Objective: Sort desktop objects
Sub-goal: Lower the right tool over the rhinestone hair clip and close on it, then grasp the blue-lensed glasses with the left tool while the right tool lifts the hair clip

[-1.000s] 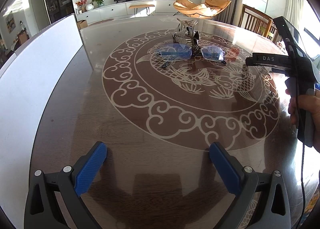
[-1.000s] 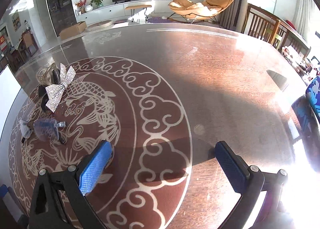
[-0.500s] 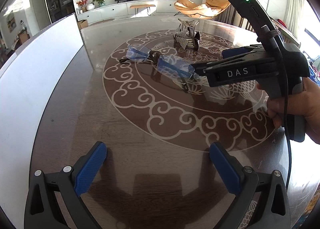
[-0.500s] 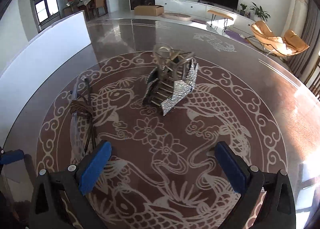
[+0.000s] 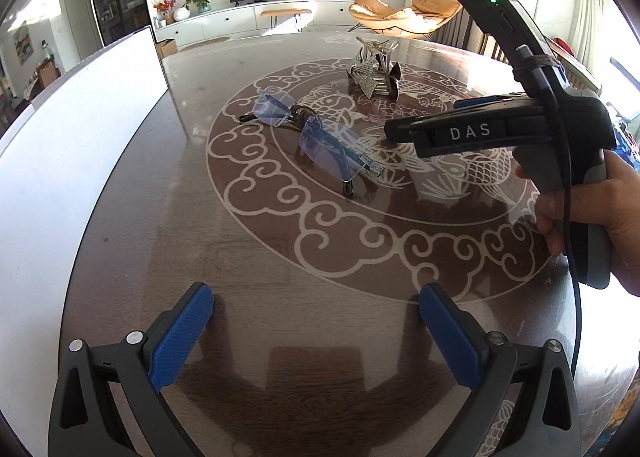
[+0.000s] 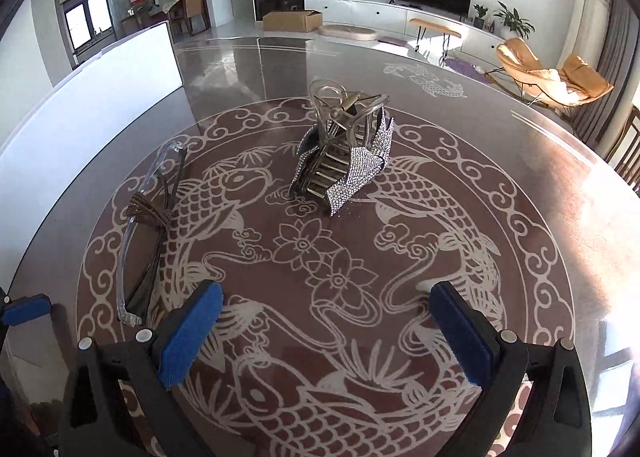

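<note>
Dark brown glossy tabletop (image 6: 520, 185) bears a pale koi-and-cloud pattern; rimless blue-tinted glasses (image 5: 316, 139); silver rhinestone-studded hair claw (image 6: 344, 153); blue-padded black tool (image 6: 320, 337).

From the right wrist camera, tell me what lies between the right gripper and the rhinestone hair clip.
Nothing: in the right wrist view only bare patterned table separates the open right gripper from the rhinestone hair clip. The glasses lie off to the side.
</note>
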`<state>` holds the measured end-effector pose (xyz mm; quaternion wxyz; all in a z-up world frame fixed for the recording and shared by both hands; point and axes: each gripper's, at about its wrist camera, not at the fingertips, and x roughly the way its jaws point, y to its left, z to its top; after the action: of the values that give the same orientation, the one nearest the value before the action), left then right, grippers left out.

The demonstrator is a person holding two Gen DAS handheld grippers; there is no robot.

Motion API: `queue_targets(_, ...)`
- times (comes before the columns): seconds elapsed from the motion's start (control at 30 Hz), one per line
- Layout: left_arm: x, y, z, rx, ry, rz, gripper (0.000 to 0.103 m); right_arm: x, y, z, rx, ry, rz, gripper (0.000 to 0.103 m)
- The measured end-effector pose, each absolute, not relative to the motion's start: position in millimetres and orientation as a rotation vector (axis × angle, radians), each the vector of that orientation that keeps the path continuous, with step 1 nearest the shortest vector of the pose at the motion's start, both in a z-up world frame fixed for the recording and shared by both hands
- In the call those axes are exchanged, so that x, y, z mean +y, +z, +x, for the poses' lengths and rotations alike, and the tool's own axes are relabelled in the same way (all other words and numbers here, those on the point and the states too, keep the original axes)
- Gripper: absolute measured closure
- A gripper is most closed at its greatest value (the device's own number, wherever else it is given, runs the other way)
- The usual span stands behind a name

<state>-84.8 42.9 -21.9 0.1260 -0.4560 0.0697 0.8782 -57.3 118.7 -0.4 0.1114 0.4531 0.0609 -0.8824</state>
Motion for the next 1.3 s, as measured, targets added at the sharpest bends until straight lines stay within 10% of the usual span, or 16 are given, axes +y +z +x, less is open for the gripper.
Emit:
queue_targets(0.5, 43, -22, -85, 0.202, 2.558, -1.328, 0.0, 92, 6, -153, 0.132, -2.647, 1.361, 0.001)
queue_targets(0.57, 43, -22, -85, 0.202, 2.559, -1.328, 0.0, 97, 10, -151, 0.112, -2.685, 1.337, 0.021)
queue_targets(0.6, 43, -22, -85, 0.202, 2.559, -1.328, 0.0, 100, 13, -149, 0.103, -2.714, 1.317, 0.049)
queue_targets(1.3, 67, -19, -118, 0.174, 2.578, -1.366, 0.0, 193, 14, 27, 0.008, -2.714, 1.302, 0.049)
